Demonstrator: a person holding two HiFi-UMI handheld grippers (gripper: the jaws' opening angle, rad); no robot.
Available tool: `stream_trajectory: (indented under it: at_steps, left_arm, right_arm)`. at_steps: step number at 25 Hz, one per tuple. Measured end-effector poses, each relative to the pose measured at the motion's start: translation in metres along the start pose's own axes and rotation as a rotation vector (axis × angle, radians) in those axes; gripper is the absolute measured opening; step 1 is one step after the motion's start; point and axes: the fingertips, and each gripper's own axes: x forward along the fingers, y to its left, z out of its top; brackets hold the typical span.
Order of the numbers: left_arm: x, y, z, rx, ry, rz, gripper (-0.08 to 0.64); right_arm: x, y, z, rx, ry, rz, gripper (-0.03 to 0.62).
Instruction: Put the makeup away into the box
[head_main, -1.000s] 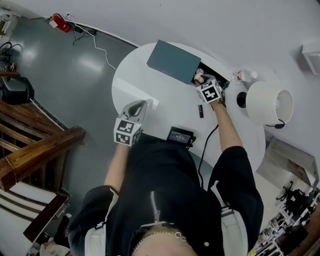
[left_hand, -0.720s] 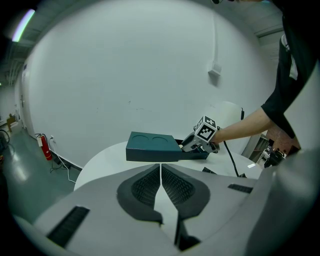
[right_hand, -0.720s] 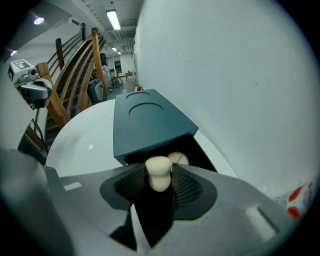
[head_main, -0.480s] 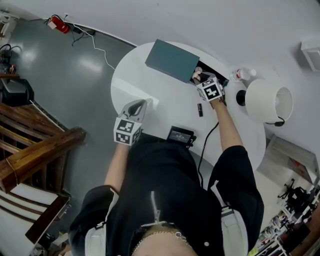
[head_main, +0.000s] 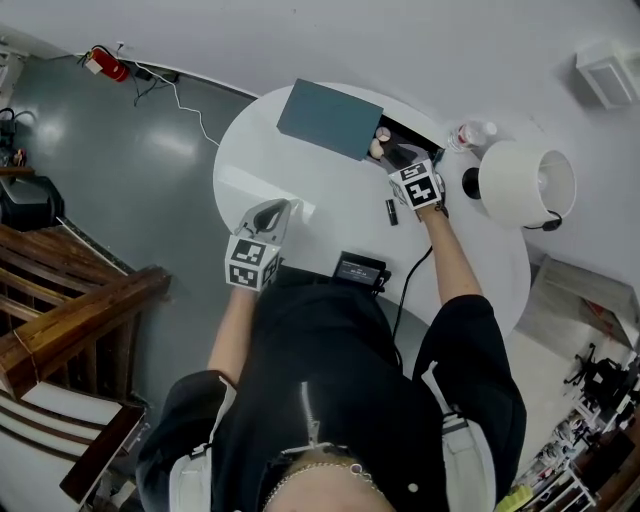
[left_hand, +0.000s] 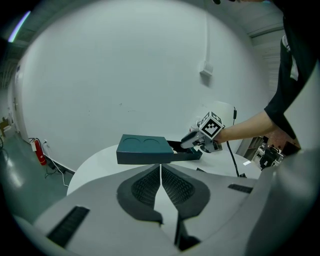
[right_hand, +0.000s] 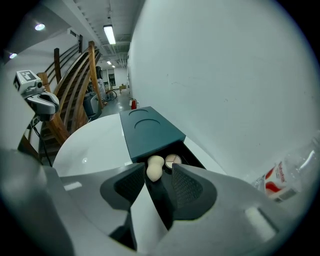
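The right gripper (right_hand: 159, 180) is released, its jaws apart and pressing on nothing; a pale sponge (right_hand: 154, 170) lies just beyond its tips, down in the open tray of the box (right_hand: 150, 132), with a round compact (right_hand: 173, 160) touching or just beside it, further from the tool. So two pieces look already put away. The box's teal lid sits ahead of the jaws and to their left, slid off the tray rather than over it.

The left gripper (left_hand: 160, 176) is clenched on nothing, pads meeting in a thin line; it hangs near the person's edge of the table (head_main: 330, 200), well apart from the box, which lies ahead of it.

What seems left: a short black stick (head_main: 392, 211) lies out on the table, just behind the right gripper and to its left; it is probably makeup and would go in next; after that the lid may need closing. No other loose makeup shows on the table.
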Motion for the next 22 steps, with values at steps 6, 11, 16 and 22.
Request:
stream_trajectory:
  at_steps: [6, 11, 16, 22]
  left_arm:
    - [0.003, -0.013, 0.003, 0.025, -0.004, -0.032, 0.014]
    - [0.009, -0.022, 0.004, 0.048, -0.006, -0.053, 0.014]
    - [0.013, -0.031, 0.006, 0.061, -0.005, -0.080, 0.014]
    - [0.015, -0.038, 0.006, 0.078, 0.001, -0.097, 0.014]
  right_arm:
    - [-0.025, 0.007, -0.010, 0.042, -0.051, -0.030, 0.166]
    - [-0.042, 0.014, -0.029, 0.079, -0.089, -0.053, 0.153]
    - [-0.049, 0.032, -0.064, 0.113, -0.040, -0.040, 0.153]
    - [-0.036, 0.059, -0.113, 0.152, 0.100, 0.017, 0.153]
